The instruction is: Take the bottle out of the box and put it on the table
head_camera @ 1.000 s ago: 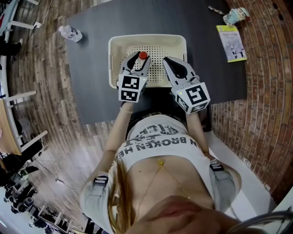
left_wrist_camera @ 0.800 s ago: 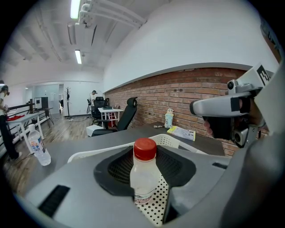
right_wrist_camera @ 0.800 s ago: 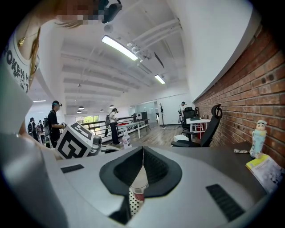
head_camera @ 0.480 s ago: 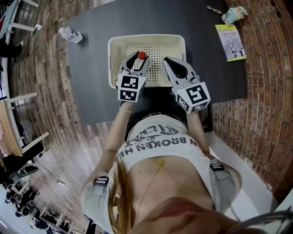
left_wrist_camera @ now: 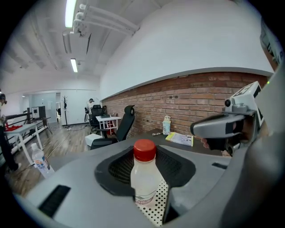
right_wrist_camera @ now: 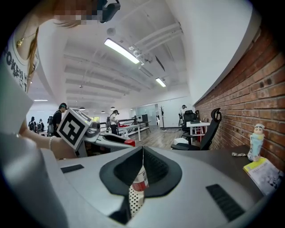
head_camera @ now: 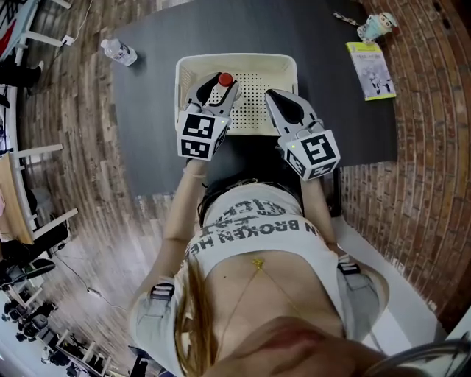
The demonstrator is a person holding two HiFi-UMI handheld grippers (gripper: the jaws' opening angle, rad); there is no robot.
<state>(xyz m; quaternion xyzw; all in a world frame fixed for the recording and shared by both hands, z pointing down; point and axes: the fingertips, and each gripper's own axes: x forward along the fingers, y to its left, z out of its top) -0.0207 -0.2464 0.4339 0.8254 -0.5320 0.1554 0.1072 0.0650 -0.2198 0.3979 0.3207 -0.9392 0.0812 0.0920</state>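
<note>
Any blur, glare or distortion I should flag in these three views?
Head view: heavy fisheye bows the table edges; light is even and the basket is sharp. Left gripper view: bottle sharp, ceiling lamps blown out, corners black. Right gripper view: same black corners, bright ceiling strip.

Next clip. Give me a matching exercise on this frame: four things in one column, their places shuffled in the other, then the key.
Things
1. red-capped bottle
2. cream box
3. booklet
4. second bottle

Places
A. by the left edge of the dark table
B. gripped between the jaws of the left gripper
C. by the table's right edge
D. on the middle of the table

Pairs: 1-B, 2-D, 3-C, 4-A
</note>
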